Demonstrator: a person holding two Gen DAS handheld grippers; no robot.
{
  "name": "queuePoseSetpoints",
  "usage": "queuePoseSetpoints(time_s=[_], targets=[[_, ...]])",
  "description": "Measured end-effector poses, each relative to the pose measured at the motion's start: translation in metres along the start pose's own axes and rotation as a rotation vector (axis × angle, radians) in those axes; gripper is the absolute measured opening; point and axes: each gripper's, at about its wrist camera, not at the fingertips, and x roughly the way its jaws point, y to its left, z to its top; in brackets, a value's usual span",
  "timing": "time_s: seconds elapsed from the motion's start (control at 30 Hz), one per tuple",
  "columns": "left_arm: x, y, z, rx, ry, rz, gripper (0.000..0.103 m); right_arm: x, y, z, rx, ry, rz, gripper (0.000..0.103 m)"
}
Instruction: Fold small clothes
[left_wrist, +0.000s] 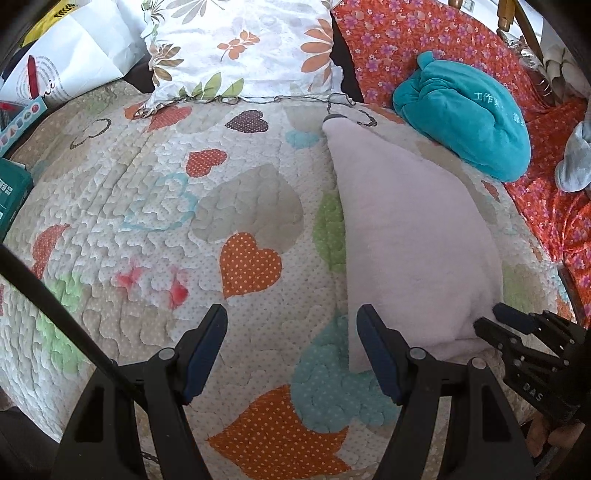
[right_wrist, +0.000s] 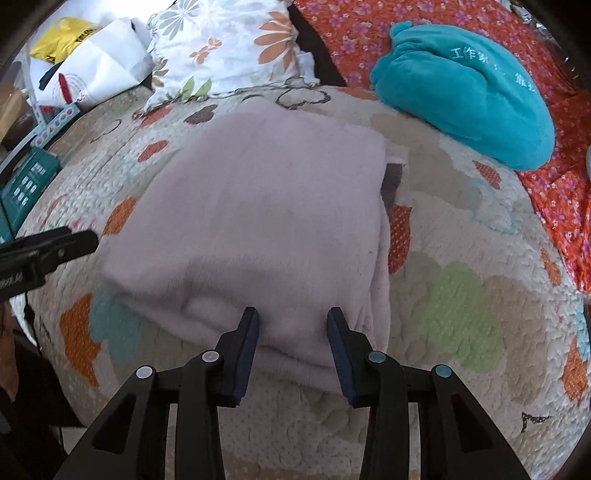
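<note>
Looking across the heart-patterned quilt (right_wrist: 461, 295) that covers the bed, I see the pale lilac garment (right_wrist: 258, 221) lying folded into a thick slab near its middle, with a teal plush bundle (right_wrist: 461, 92) beyond it on the orange floral sheet (left_wrist: 388, 44) and a flowered pillow (left_wrist: 240, 44) at the head. My right gripper (right_wrist: 291, 332) sits at the garment's near edge, fingers spread apart with the thick folded hem between them but not pinched. My left gripper (left_wrist: 291, 332) hangs over bare quilt just beside the garment's left side, fingers wide apart and holding nothing. I judge the fold to be largely made, with perhaps one more fold or a tidy-up left. The slab's long axis runs away from me, from the near hem toward the pillow, and it narrows slightly at the far end in the left view. A grey strip (right_wrist: 392, 181) pokes out at the far right corner, so the layers are not quite aligned. The risk I see is that, if I close on only the top layer at the hem, lifting would peel the stack open; the fabric looks soft and thick, so layers could also slide and skew.
</note>
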Motion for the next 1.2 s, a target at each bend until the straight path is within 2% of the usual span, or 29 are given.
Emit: queuePoseSetpoints(time_s=[0.07, 0.17, 0.23, 0.27, 0.4, 0.5, 0.53, 0.57, 0.6, 0.63, 0.67, 0.7, 0.73, 0.83, 0.87, 0.9, 0.93, 0.97, 1.0, 1.03, 1.1, 1.13, 1.17, 1.2], targets=[[0.000, 0.000, 0.000, -0.006, 0.003, -0.002, 0.071, -0.009, -0.003, -0.001, 0.013, -0.020, 0.022, 0.042], [-0.001, -0.003, 0.003, -0.010, -0.006, -0.011, 0.071, -0.038, -0.021, 0.002, 0.108, -0.141, 0.060, 0.042], [0.001, -0.010, 0.007, 0.000, -0.007, -0.026, 0.071, -0.051, -0.033, 0.013, 0.153, -0.206, 0.026, 0.042], [0.003, -0.013, 0.007, 0.006, -0.003, -0.036, 0.071, -0.052, -0.037, 0.019, 0.165, -0.211, 0.024, 0.042], [0.018, -0.031, 0.005, 0.050, 0.039, -0.077, 0.071, -0.029, -0.060, 0.050, 0.273, -0.151, 0.167, 0.036], [0.031, -0.040, 0.000, 0.083, 0.075, -0.067, 0.072, 0.014, -0.071, 0.074, 0.330, -0.063, 0.280, 0.036], [0.034, -0.041, -0.001, 0.089, 0.083, -0.064, 0.072, 0.027, -0.073, 0.077, 0.335, -0.028, 0.286, 0.032], [0.036, -0.041, -0.002, 0.089, 0.090, -0.067, 0.072, 0.046, -0.080, 0.080, 0.353, 0.022, 0.237, 0.028], [0.037, -0.040, -0.002, 0.084, 0.097, -0.077, 0.072, 0.052, -0.084, 0.081, 0.367, 0.026, 0.202, 0.008], [0.036, -0.038, -0.003, 0.078, 0.100, -0.084, 0.072, 0.055, -0.093, 0.080, 0.390, 0.011, 0.147, 0.001], [0.034, -0.037, -0.003, 0.074, 0.101, -0.088, 0.072, 0.050, -0.097, 0.081, 0.399, -0.005, 0.070, 0.005], [0.033, -0.035, -0.002, 0.074, 0.101, -0.092, 0.072, 0.044, -0.098, 0.083, 0.393, -0.026, 0.008, 0.012], [0.031, -0.034, -0.003, 0.073, 0.102, -0.098, 0.072, 0.032, -0.098, 0.087, 0.371, -0.088, -0.037, 0.012], [0.026, -0.031, -0.004, 0.059, 0.108, -0.127, 0.072, 0.017, -0.097, 0.097, 0.376, -0.168, 0.072, 0.013], [0.024, -0.030, -0.004, 0.056, 0.110, -0.141, 0.072, 0.018, -0.094, 0.099, 0.378, -0.174, 0.145, 0.017], [0.022, -0.031, -0.005, 0.057, 0.109, -0.148, 0.072, 0.024, -0.092, 0.100, 0.377, -0.156, 0.204, 0.025], [0.021, -0.031, -0.005, 0.059, 0.107, -0.151, 0.072, 0.040, -0.086, 0.101, 0.378, -0.093, 0.282, 0.035], [0.020, -0.032, -0.005, 0.060, 0.101, -0.152, 0.072, 0.054, -0.082, 0.101, 0.374, -0.029, 0.315, 0.037], [0.019, -0.032, -0.004, 0.059, 0.098, -0.152, 0.072, 0.065, -0.077, 0.098, 0.367, 0.027, 0.282, 0.031], [0.019, -0.031, -0.004, 0.057, 0.095, -0.153, 0.072, 0.068, -0.075, 0.094, 0.356, 0.037, 0.209, 0.023], [0.017, -0.029, -0.003, 0.049, 0.089, -0.148, 0.072, 0.057, -0.069, 0.094, 0.318, -0.008, 0.121, 0.026], [0.017, -0.027, -0.002, 0.044, 0.085, -0.143, 0.072, 0.044, -0.064, 0.094, 0.281, -0.063, 0.035, 0.031], [0.017, -0.025, -0.001, 0.040, 0.083, -0.141, 0.072, 0.035, -0.060, 0.093, 0.260, -0.106, 0.003, 0.031], [0.016, -0.023, 0.000, 0.031, 0.079, -0.138, 0.072, 0.029, -0.058, 0.091, 0.250, -0.130, 0.017, 0.031]])
